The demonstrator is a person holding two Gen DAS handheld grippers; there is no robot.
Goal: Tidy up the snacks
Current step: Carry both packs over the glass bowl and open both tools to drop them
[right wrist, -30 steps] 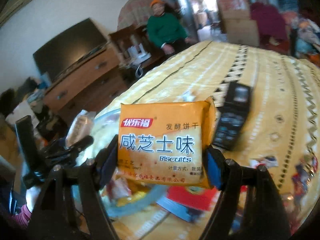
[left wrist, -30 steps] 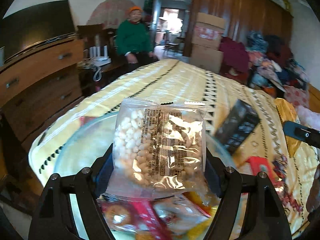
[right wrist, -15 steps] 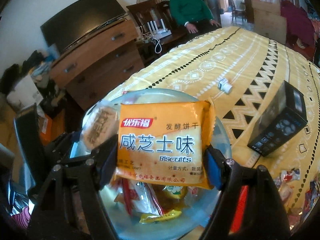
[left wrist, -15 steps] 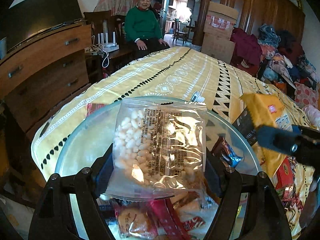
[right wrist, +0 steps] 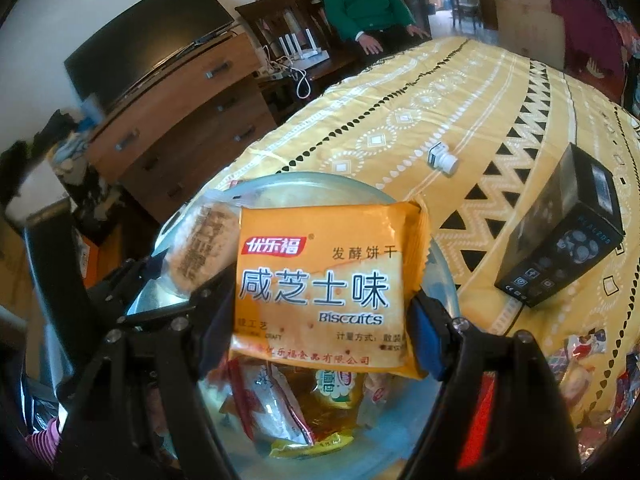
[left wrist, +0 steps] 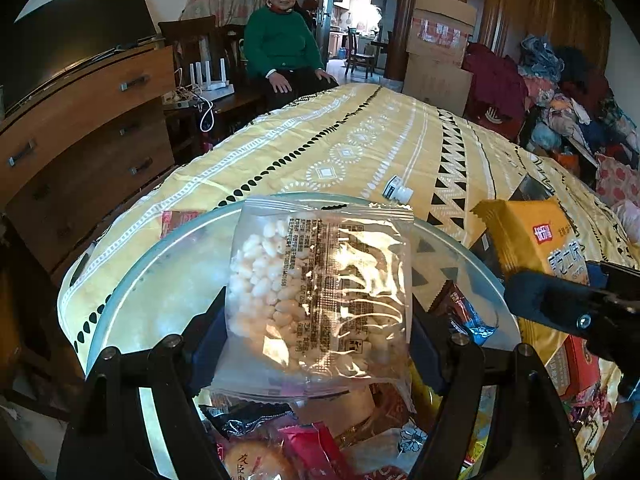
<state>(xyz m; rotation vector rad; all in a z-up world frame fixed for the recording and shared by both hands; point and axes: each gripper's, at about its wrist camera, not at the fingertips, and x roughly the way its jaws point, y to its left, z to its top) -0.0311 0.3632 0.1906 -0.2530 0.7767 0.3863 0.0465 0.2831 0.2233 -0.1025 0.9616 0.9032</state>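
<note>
One clear puffed-snack bag (left wrist: pixel 316 300), pinched in left gripper (left wrist: pixel 316 344); one orange biscuit pack (right wrist: pixel 324 288), pinched in right gripper (right wrist: pixel 324 328). Both above one glass bowl (left wrist: pixel 160 264) of several wrapped snacks, near end of bed (left wrist: pixel 360 148).

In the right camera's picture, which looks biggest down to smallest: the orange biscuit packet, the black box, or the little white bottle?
As it looks there:
1. orange biscuit packet, though it is nearest the camera, so enlarged
2. black box
3. white bottle
</note>
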